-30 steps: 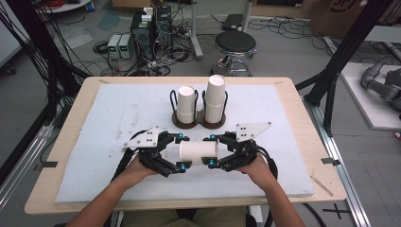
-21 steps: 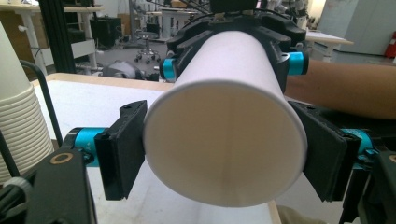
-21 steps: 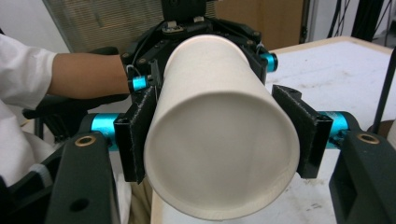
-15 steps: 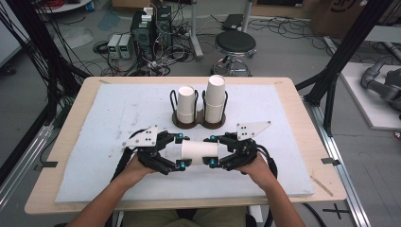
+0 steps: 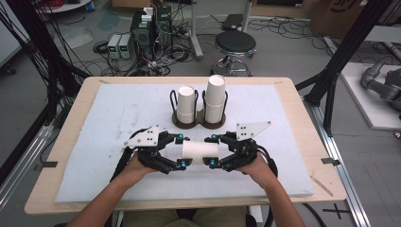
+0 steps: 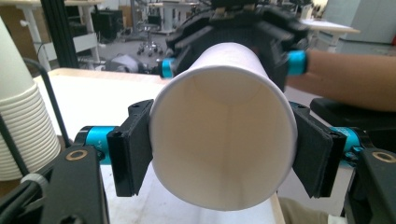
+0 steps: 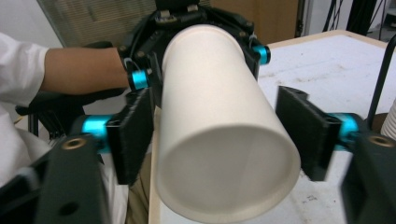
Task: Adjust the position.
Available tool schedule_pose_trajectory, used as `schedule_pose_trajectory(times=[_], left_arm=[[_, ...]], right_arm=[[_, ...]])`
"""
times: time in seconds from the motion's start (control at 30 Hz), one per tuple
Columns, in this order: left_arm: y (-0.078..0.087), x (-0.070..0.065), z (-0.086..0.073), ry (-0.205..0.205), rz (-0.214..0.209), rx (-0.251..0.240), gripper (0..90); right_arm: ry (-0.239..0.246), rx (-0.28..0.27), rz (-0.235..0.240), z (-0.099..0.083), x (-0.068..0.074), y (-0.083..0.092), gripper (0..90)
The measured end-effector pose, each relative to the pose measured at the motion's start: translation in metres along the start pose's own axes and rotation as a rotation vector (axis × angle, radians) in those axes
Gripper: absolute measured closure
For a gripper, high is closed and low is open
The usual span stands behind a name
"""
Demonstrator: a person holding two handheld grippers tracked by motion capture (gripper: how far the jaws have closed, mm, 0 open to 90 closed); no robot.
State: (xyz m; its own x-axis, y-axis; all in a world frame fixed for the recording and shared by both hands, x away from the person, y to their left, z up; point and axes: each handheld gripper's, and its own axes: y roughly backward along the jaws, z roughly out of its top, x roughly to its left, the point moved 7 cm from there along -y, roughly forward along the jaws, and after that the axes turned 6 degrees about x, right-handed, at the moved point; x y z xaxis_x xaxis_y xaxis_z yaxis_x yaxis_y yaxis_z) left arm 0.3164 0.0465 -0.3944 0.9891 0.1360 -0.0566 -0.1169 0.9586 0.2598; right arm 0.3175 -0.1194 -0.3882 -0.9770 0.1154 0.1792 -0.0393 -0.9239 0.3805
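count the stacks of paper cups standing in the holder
2. The shorter stack stands in the left ring of the holder, the taller stack in the right ring. A separate single cup lies sideways between the two hand-held grippers, outside the holder.

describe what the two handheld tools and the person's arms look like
Both the left tool and the right tool are black, angular linkages with bright blue cylindrical fittings at the joints and flat black rectangular pads. Each carries a grey three-cornered plate dotted with small holes on top, and black cables trail back from each. A white sleeve shows on one arm.
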Motion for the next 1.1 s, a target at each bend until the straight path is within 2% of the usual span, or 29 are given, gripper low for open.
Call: schedule_pose_trajectory(times=[0.07,0.13,0.17,0.2,0.43,0.6,0.77,0.87,1.1], left_arm=[[0.001,0.001,-0.001,0.001,0.008,0.022,30.0],[0.002,0.003,-0.001,0.007,0.02,0.048,30.0],[0.004,0.004,-0.001,0.004,0.034,0.088,30.0],[0.004,0.005,0.0,0.0,0.041,0.107,30.0],[0.008,0.011,0.01,-0.06,0.08,0.299,30.0],[0.01,0.013,0.02,-0.104,0.091,0.398,30.0],[0.01,0.015,0.029,-0.137,0.096,0.488,30.0],[0.009,0.018,0.033,-0.151,0.101,0.544,29.9],[0.007,0.022,0.038,-0.166,0.112,0.625,29.9]], right_arm=[[-0.003,-0.004,-0.033,0.003,-0.001,0.002,19.8],[0.004,0.014,-0.076,0.004,-0.002,0.004,19.5],[0.01,0.023,-0.088,0.004,-0.002,0.005,19.5],[0.016,0.033,-0.103,0.004,-0.001,0.006,19.5],[0.065,0.11,-0.174,0.006,-0.003,0.004,19.6],[0.126,0.204,-0.222,0.011,-0.005,-0.003,19.6],[0.19,0.303,-0.257,0.017,-0.007,-0.012,19.6],[0.214,0.353,-0.257,0.021,-0.008,-0.017,19.7],[0.26,0.45,-0.262,0.023,-0.01,-0.028,19.8]])
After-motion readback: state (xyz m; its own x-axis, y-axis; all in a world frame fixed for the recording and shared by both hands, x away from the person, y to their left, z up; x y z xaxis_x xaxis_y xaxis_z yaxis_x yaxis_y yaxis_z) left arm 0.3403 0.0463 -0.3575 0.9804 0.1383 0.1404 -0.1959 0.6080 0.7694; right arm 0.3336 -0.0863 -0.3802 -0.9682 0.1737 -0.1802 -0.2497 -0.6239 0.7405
